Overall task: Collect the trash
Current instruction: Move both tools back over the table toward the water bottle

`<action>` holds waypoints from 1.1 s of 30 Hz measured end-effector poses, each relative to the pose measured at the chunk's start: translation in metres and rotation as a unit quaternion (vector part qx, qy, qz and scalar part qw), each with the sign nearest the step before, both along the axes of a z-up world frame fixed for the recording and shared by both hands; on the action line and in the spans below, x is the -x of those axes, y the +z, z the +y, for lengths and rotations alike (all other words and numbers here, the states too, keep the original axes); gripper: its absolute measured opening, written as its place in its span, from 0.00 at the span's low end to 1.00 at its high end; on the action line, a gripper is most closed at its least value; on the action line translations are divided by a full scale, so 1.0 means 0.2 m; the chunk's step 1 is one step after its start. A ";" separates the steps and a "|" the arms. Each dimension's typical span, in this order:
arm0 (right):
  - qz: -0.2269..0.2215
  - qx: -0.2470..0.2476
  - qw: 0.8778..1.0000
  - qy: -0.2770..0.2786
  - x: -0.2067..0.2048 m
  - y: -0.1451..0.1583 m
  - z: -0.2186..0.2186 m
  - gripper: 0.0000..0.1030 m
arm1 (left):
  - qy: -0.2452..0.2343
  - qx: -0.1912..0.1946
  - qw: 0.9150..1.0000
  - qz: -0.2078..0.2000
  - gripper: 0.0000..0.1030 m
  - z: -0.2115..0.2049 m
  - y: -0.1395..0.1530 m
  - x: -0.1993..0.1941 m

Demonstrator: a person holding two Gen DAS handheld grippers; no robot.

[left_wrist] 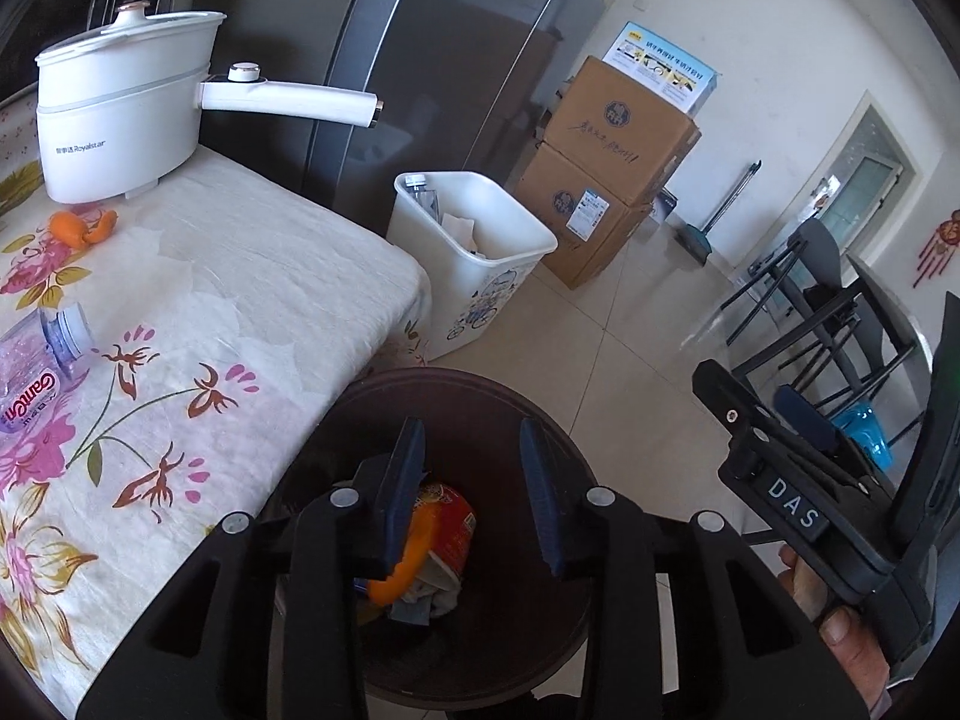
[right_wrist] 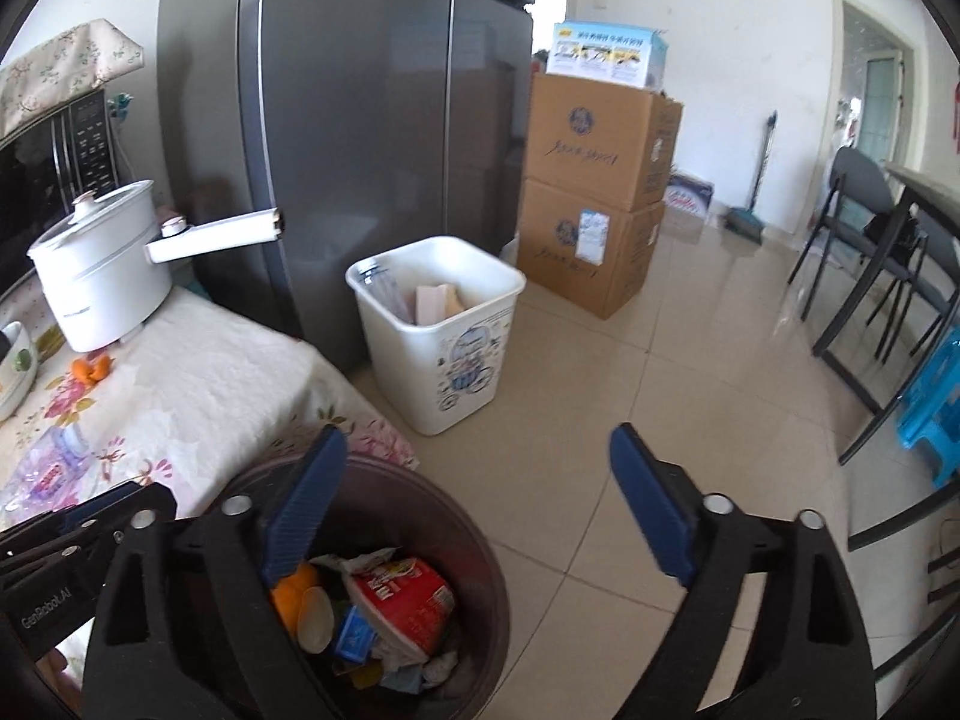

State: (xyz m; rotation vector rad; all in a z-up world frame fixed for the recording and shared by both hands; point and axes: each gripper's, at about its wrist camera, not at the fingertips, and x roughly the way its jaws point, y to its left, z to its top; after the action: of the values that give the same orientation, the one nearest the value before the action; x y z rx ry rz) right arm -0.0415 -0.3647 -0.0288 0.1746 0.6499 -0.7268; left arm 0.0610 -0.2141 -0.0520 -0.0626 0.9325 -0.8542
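Both hand-held grippers, left (left_wrist: 474,480) and right (right_wrist: 474,510), were spread and held nothing above the brown bin (right_wrist: 474,546). Orange peel (left_wrist: 81,228) and a plastic bottle (left_wrist: 42,360) lay on the worktop (left_wrist: 252,288).

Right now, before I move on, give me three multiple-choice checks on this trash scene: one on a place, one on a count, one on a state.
1. Where does the orange peel on the table lie?
A. beside the white pot
B. on the floor
C. on the cardboard boxes

2. How many bins stand on the floor?
A. one
B. two
C. three

3. How are the left tongs?
A. shut on a bottle
B. open, empty
C. shut on peel

Answers: 1 A, peel lies by the pot's base. 2 B, white bin and dark bin. 3 B, fingers spread over the dark bin.
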 end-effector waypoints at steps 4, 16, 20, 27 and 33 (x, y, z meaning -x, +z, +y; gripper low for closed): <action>0.004 0.021 1.000 -0.014 0.01 0.00 0.00 0.93 | 0.007 -0.006 1.000 0.002 0.38 0.00 -0.02 -0.02; 0.035 0.025 0.999 0.010 -0.09 -0.06 0.08 0.93 | 0.044 -0.037 0.998 -0.010 0.53 0.08 -0.06 -0.10; 0.043 0.023 0.999 0.021 -0.13 -0.07 0.12 0.93 | 0.061 -0.039 0.997 -0.007 0.62 0.14 -0.07 -0.13; 0.061 0.030 0.996 0.049 -0.24 -0.11 0.23 0.93 | 0.086 -0.045 0.995 0.002 0.73 0.27 -0.09 -0.19; 0.070 0.021 0.995 0.068 -0.32 -0.15 0.32 0.93 | 0.111 -0.084 0.990 0.010 0.76 0.41 -0.12 -0.29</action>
State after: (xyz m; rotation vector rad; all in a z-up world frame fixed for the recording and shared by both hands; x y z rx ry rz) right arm 0.0233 -0.3017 -0.0581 0.0398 0.7709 -0.6244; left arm 0.1182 -0.1323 -0.0758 -0.0289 0.9933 -0.5672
